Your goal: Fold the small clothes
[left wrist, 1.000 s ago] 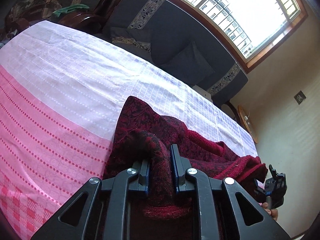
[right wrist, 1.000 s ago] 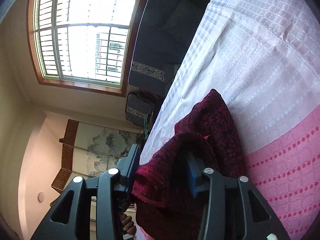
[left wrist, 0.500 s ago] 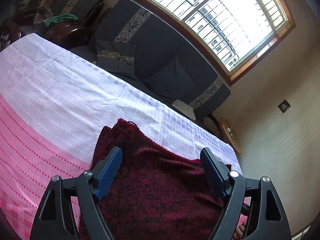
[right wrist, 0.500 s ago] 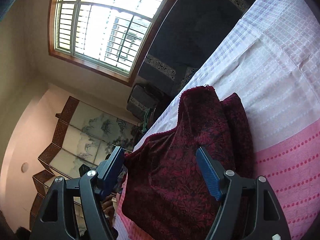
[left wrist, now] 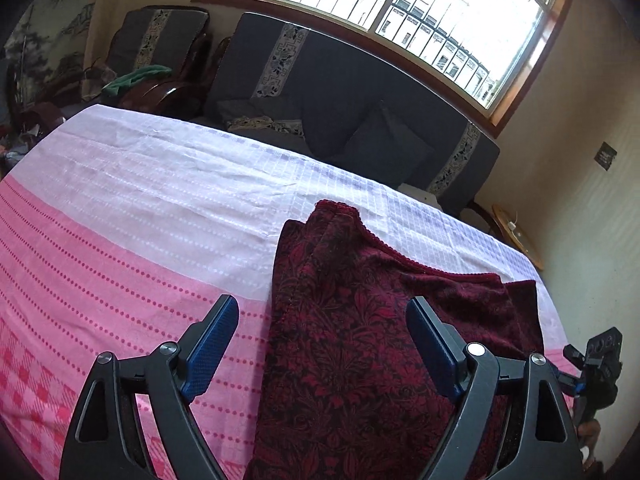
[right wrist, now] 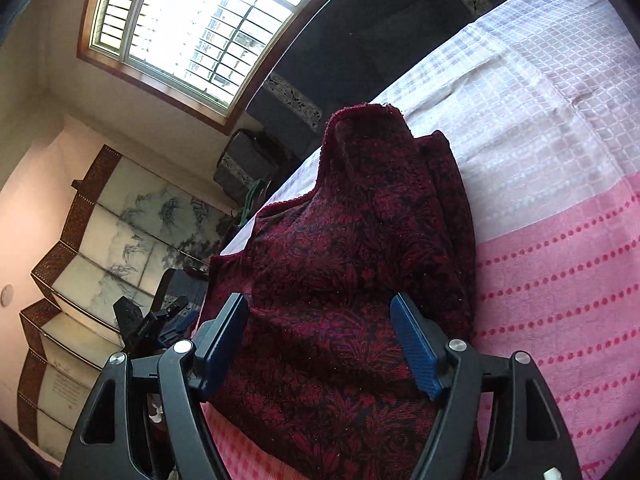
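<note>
— Dark red cloth (left wrist: pixel 360 344), is that lying folded on the bench (left wrist: pixel 140 208)?

— Yes, it is sitting on the pink and white sheet.

— Are they holding it?

— No, the left gripper (left wrist: pixel 320 344) and right gripper (right wrist: pixel 320 340) are both hanging over it, fingers spread wide, gripping nothing.

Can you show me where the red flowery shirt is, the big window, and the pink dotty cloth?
red flowery shirt (left wrist: pixel 352 344): left wrist view, on its patterned middle.
big window (right wrist: pixel 192 28): right wrist view, on the bright barred panes.
pink dotty cloth (left wrist: pixel 100 276): left wrist view, on the bare pink dotted stripes.
</note>
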The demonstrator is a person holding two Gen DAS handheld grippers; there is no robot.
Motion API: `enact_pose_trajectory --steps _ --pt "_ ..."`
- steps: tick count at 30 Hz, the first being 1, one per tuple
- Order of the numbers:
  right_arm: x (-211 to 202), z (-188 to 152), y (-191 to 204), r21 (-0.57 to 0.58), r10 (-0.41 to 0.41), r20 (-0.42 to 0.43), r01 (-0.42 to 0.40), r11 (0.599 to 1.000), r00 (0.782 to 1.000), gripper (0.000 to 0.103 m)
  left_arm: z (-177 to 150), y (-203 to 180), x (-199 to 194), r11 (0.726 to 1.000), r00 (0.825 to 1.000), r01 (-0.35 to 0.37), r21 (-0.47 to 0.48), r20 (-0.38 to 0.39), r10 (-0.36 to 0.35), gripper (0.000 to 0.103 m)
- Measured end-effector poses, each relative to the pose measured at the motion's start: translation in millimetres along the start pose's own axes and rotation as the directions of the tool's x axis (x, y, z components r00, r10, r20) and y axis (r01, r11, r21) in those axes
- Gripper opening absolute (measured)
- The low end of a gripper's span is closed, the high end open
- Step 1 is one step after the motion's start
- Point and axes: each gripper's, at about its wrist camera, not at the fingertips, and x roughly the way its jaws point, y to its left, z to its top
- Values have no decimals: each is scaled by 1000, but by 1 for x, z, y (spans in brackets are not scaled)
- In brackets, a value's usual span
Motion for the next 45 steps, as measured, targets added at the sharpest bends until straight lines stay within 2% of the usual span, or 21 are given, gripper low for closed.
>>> enact_pose_trajectory --steps 3,5,7,10,12,15,17,18,21,23,25,26,27,28,31,33,36,39,41,43,45 --pt "-3 18 32 -136 -62 48 68 988 997 72 8 -28 -1 996 999 37 86 18 -38 86" --pt "12 32 53 -239 -132 44 139 961 990 66 14 -45 8 991 998 58 122 23 -61 86" --pt "42 46 66 -321 -190 -19 174 931 982 41 20 -55 23 987 996 90 135 10 -93 86" --pt "90 61 69 -429 -309 -108 236 872 945 36 24 -55 53 990 999 53 127 -3 -54 86" --pt "114 71 59 -467 -412 -125 313 827 902 33 25 -45 72 994 1000 6 106 -14 -5 86" --pt "118 91 20 -381 -502 -103 432 817 859 29 18 -23 92 995 997 -78 69 -25 80 86" --pt "110 95 -10 -285 -484 -109 439 852 868 17 10 -11 101 994 994 -93 50 -48 95 86" --pt "107 92 -21 -271 -487 -101 447 852 867 1 8 -7 102 996 995 -81 34 -48 83 86" --pt "98 91 -33 -244 -429 -73 401 883 900 0 7 -5 99 992 992 -122 22 -21 122 86" --pt "99 93 -29 -261 -444 -74 412 873 893 0 8 -3 101 992 991 -126 11 -32 126 86" --pt "93 95 -23 -255 -429 -65 401 880 901 0 9 -4 100 990 989 -141 11 -37 141 86" --pt "82 96 -17 -241 -407 -30 389 889 913 1 9 -6 98 992 991 -127 20 -42 127 86" --pt "67 98 -9 -231 -381 21 375 898 924 10 10 -8 95 994 993 -109 32 -46 110 86" --pt "52 95 2 -230 -370 64 374 898 927 13 12 -10 89 994 994 -103 38 -39 105 86" --pt "19 73 30 -308 -324 54 324 894 945 15 14 -12 61 999 1000 -28 -24 -14 28 86" --pt "5 43 46 -395 -329 35 315 863 944 17 10 -14 38 999 1000 -9 -49 15 10 86" --pt "-4 -7 49 -458 -350 -19 303 836 937 18 -13 -17 14 996 994 -91 -3 68 91 86" --pt "1 -50 36 -522 -462 -28 381 763 887 18 -40 -10 15 982 983 -180 57 45 178 86" --pt "-6 -63 27 -518 -463 -8 392 760 886 17 -54 1 21 978 979 -203 39 10 203 86" --pt "-8 -65 18 -482 -464 -15 400 780 886 13 -59 7 19 979 978 -204 7 36 204 89" --pt "-6 -66 17 -489 -474 -3 412 769 880 13 -58 6 22 971 971 -238 19 30 238 93"
